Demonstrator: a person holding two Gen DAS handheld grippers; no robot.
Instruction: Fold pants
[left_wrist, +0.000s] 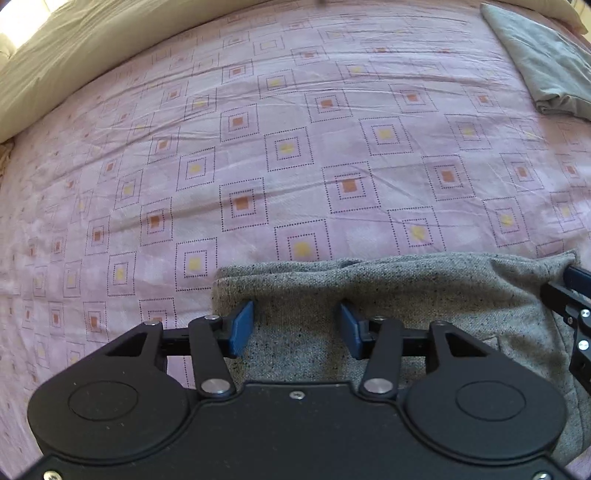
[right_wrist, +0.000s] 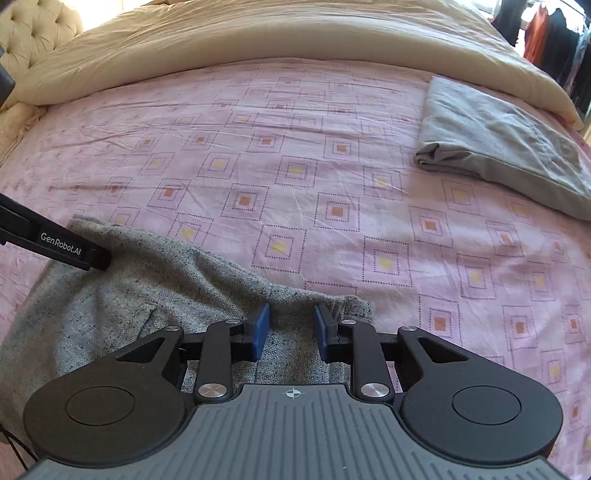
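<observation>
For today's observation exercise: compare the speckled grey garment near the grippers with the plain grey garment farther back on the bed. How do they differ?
The speckled garment is coarse grey cloth with dark flecks; the plain garment is smooth and even in colour. The speckled garment lies loose and rumpled with a wavy edge; the plain garment is folded into a neat flat stack. The speckled garment sits under both grippers; the plain garment lies apart near the cream duvet. Both are grey and rest on the pink sheet.

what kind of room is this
Most likely a bedroom. The work surface is a bed with a pink patterned sheet, a cream duvet is pushed back toward a tufted headboard, and clothes hang on a rail at the far right.
</observation>
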